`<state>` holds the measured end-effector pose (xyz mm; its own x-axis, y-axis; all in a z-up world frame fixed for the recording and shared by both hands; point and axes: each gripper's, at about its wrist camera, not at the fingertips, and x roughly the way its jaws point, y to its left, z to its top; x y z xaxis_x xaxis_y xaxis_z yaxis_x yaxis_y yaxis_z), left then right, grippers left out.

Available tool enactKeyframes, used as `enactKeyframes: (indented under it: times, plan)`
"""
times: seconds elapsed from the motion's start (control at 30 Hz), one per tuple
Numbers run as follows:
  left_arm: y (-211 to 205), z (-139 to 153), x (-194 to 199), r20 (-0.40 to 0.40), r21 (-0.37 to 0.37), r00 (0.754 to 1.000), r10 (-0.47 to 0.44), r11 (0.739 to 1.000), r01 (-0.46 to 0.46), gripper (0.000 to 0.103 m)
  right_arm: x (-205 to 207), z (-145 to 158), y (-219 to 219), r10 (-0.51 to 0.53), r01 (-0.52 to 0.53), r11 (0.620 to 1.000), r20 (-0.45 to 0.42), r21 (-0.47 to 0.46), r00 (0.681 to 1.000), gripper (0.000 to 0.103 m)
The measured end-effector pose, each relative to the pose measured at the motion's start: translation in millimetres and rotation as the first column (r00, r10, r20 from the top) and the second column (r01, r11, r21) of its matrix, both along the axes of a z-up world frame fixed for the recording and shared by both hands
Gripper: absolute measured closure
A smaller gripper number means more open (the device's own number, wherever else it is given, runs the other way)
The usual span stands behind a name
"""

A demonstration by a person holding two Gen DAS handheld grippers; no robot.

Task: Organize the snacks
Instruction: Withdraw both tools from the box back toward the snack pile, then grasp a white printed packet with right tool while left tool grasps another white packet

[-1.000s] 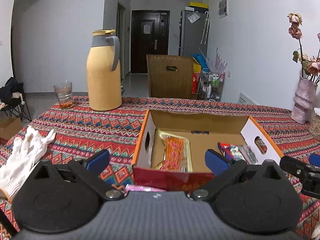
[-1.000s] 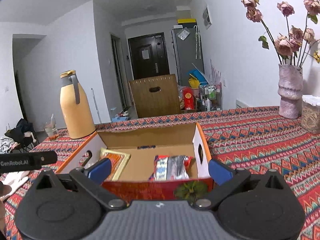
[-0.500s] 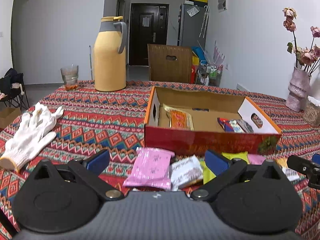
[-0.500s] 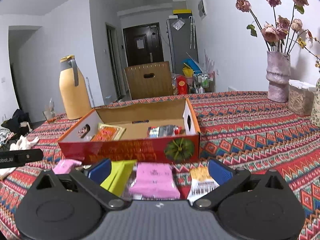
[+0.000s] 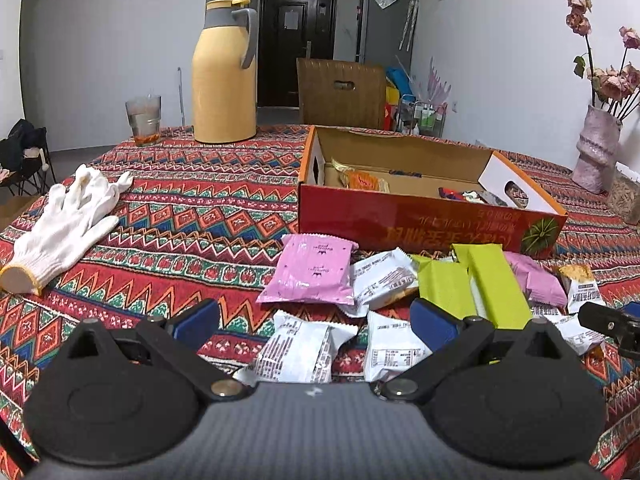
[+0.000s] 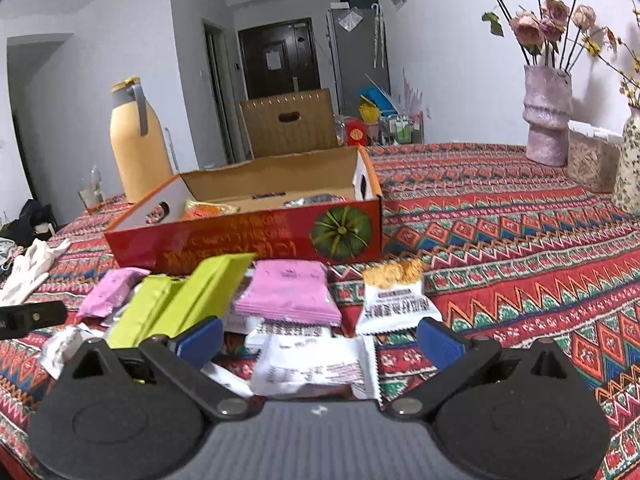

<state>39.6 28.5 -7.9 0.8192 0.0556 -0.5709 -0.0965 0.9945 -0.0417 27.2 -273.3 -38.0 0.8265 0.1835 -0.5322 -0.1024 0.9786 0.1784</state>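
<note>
An open red cardboard box (image 5: pixel 420 222) (image 6: pixel 248 242) holds an orange snack pack (image 5: pixel 362 180) and a dark one (image 5: pixel 464 195). In front of it lies a heap of loose snacks: pink packets (image 5: pixel 314 270) (image 6: pixel 286 294), lime-green packs (image 5: pixel 494 284) (image 6: pixel 180 304) and white packets (image 5: pixel 298 352) (image 6: pixel 316 364). My left gripper (image 5: pixel 316 322) hangs open just above the near white packets. My right gripper (image 6: pixel 318 338) is open over the heap's right side, nothing between its fingers.
A yellow thermos jug (image 5: pixel 224 74) and a glass (image 5: pixel 143 120) stand at the table's far left. A white glove (image 5: pixel 66 224) lies at the left. A vase with dried roses (image 6: pixel 546 116), a woven basket (image 6: pixel 592 156) and a second vase (image 6: pixel 630 160) stand at the far right.
Both grippers have drawn back from over the box toward the near table edge and dropped lower. The snack heap in front of the box has come into view.
</note>
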Motion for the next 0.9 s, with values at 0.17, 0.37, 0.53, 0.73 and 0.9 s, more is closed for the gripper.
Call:
enactKeyframes:
  times: [0.17,0.37,0.53,0.73,0.9]
  plan:
    - [3,-1,1,-0.004,-0.001,1.0,0.005,1.0,-0.005,0.0,13,-9,-3,-0.018,0.017,1.0,-0.051,-0.013,0.999,0.0]
    - [6,-3,5,-0.018,-0.004,1.0,0.016,1.0,-0.016,0.0,35,-19,4,0.01,-0.014,0.999,-0.115,-0.039,0.993,0.0]
    - [6,-4,7,-0.022,-0.001,1.0,0.019,1.0,-0.019,0.0,55,-30,10,0.021,-0.032,0.998,-0.177,-0.059,0.984,0.0]
    - [7,-6,11,-0.031,-0.004,0.999,0.024,1.0,-0.024,0.0,59,-34,20,0.02,-0.042,0.991,-0.171,-0.127,0.985,0.0]
    - [7,-8,11,-0.035,-0.007,0.999,0.022,1.0,-0.022,0.0,58,-36,21,0.015,-0.037,0.99,-0.16,-0.136,0.987,0.0]
